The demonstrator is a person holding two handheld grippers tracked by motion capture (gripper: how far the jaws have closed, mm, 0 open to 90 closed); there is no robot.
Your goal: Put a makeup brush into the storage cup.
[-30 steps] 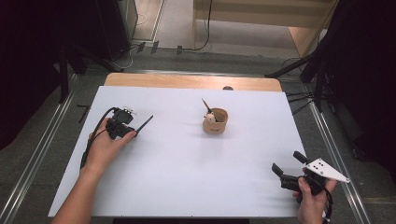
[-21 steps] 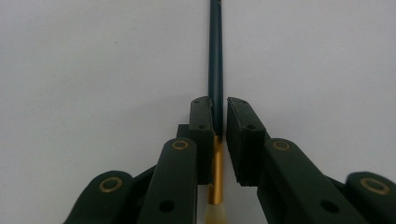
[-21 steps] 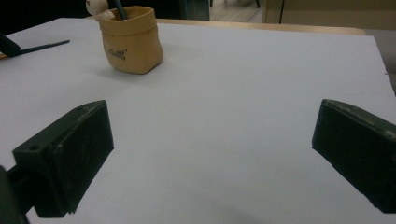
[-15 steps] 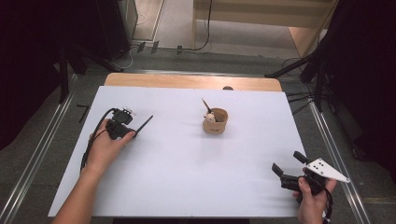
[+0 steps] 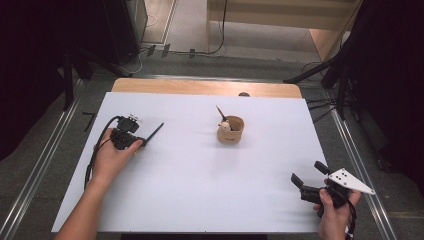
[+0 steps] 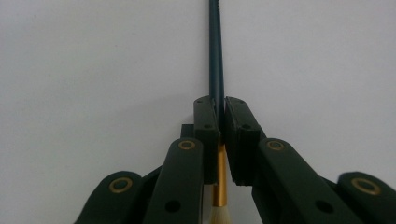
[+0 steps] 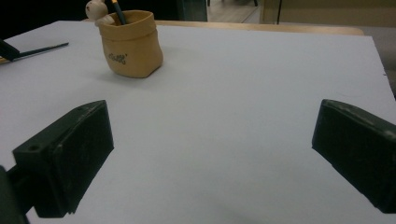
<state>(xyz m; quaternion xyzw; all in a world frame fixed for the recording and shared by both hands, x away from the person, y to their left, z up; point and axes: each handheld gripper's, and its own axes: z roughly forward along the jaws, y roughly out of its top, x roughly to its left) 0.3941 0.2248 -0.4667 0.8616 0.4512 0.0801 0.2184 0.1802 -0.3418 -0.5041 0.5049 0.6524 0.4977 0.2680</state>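
**Brush clamped at the left; risks sit in the lift and the carry**

Left gripper (image 6: 219, 109): the jaws have just been closing and now pinch a dark-handled brush (image 6: 215, 56) where the handle meets its gold ferrule, with the pale bristles nearest the camera. From the high view the brush (image 5: 154, 134) lies low over the left part of the white table (image 5: 200, 200), its handle pointing right and far, towards the tan pen pot (image 5: 230, 129).

Right gripper (image 7: 212, 158): jaws stand wide apart with nothing between them. It sits at the near right corner of the table (image 5: 306, 182), well apart from the pot.

Pot: upright at the table's centre, already carrying a dark stick and a small pale figure (image 7: 96, 9).

Findings, as judgement:
- The grip is near one end of a thin, round handle. The long free end could swing or roll between the pads on lifting.
- A tilted handle may strike the pot rim or its contents and miss the opening.
- The pot looks soft and light and nothing steadies it. A sideways push from the brush could tip or shove it.
- The trailing cable by the left hand (image 5: 112, 157) could snag.
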